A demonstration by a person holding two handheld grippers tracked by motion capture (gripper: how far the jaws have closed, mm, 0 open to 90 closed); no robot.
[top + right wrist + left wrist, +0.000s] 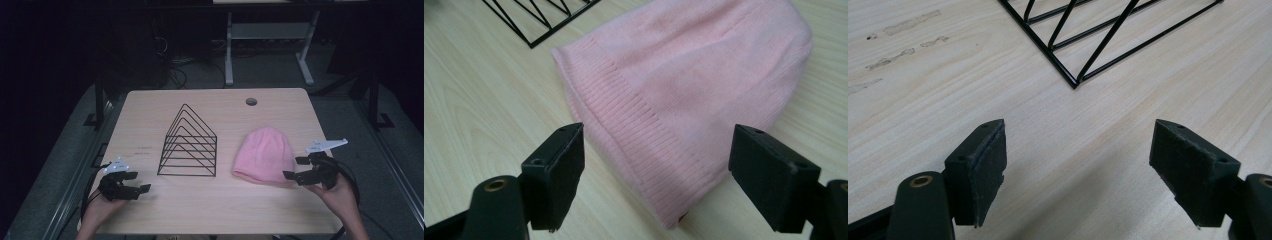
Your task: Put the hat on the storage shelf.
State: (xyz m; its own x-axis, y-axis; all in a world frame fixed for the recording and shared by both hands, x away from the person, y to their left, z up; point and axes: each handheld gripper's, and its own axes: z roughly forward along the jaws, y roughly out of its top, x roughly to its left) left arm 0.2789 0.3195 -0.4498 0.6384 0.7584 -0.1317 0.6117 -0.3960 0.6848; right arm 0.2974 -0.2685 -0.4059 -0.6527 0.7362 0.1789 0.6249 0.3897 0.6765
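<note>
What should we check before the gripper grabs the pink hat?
1. Right gripper jaws open: ok.
2. Pink hat lying flat on the table, nothing on it: ok.
3. Ribbed brim lined up between the jaws: ok.
4. Pads touching the hat: cannot tell.
5. Wire rack standing apart from the hat: ok.
6. Left gripper open, away from the hat: ok.

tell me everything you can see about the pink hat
The pink hat is a soft knit beanie, plain on the body with a ribbed band along its open edge, which faces the person. It lies flat and limp on the wooden table, rounded crown pointing away, right of the black wire rack and apart from it. The right tool hangs just above the ribbed edge, jaws wide open and not pressing on the fabric.
</note>
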